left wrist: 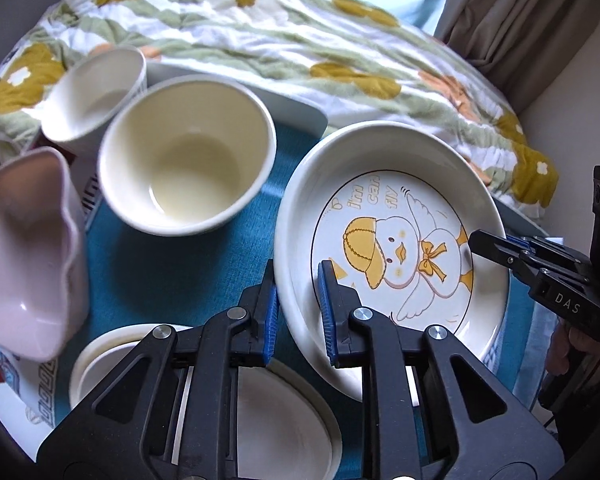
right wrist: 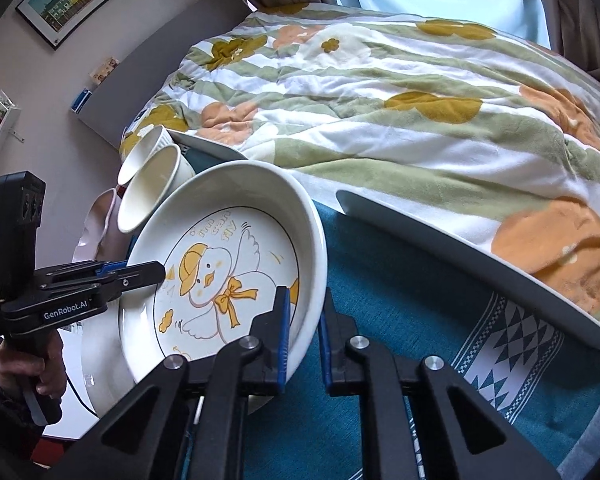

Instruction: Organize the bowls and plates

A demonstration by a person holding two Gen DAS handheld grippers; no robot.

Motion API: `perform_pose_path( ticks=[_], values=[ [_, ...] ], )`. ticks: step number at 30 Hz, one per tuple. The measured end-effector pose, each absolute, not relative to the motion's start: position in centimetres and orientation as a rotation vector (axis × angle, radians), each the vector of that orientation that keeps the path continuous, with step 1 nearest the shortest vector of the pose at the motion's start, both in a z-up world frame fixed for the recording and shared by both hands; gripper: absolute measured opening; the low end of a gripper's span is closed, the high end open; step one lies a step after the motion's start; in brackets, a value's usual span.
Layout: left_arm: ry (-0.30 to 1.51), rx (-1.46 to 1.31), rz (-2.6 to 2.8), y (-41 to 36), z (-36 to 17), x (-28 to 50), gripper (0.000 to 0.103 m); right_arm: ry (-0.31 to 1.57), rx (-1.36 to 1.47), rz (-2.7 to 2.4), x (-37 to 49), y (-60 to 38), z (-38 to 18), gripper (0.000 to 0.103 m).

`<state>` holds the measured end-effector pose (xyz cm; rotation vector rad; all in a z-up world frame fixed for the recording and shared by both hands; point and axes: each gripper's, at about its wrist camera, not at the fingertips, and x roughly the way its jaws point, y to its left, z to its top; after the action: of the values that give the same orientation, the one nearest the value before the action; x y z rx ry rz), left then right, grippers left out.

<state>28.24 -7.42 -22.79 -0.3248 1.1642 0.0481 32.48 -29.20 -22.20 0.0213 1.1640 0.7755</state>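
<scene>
A white deep plate with a yellow duck drawing (left wrist: 392, 248) is held tilted above the teal cloth. My left gripper (left wrist: 298, 312) is shut on its near-left rim, one pad inside and one outside. My right gripper (right wrist: 304, 332) is shut on the opposite rim of the duck plate (right wrist: 228, 276); it shows at the right in the left wrist view (left wrist: 484, 244). A cream bowl (left wrist: 188, 156), a white ribbed cup (left wrist: 96, 96) and a pink wavy bowl (left wrist: 24, 248) stand to the left. A white plate (left wrist: 284, 420) lies below my left gripper.
A teal patterned cloth (right wrist: 400, 320) covers the table. A bed with a flowered quilt (right wrist: 380, 92) runs along the far side. The table's grey edge (right wrist: 460, 256) borders the quilt. A person's hand (right wrist: 24, 364) holds the left gripper's handle.
</scene>
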Motion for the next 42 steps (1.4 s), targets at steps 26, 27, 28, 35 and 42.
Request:
perform_pose_path(
  ticks=[26,27,28,35,42],
  values=[
    [1.108,-0.124,-0.27,2.5,-17.2,12.2,0.016,1.036,0.226,0.412,10.2,-21.5,-15.3,0.012],
    [1.119,-0.129,-0.272,2.8,-17.8,11.9,0.016,1.046,0.224,0.399,9.6,-21.1,-15.8,0.012],
    [1.132,-0.132,-0.274,3.0,-18.4,11.7,0.016,1.058,0.227,0.391,9.3,-20.8,-16.3,0.012],
    [1.187,-0.12,-0.292,3.0,-22.3,11.9,0.016,1.116,0.25,0.341,7.8,-20.1,-19.9,0.012],
    [1.222,-0.128,-0.306,2.3,-24.3,13.7,0.017,1.131,0.237,0.285,8.2,-20.3,-21.5,0.012]
  ],
)
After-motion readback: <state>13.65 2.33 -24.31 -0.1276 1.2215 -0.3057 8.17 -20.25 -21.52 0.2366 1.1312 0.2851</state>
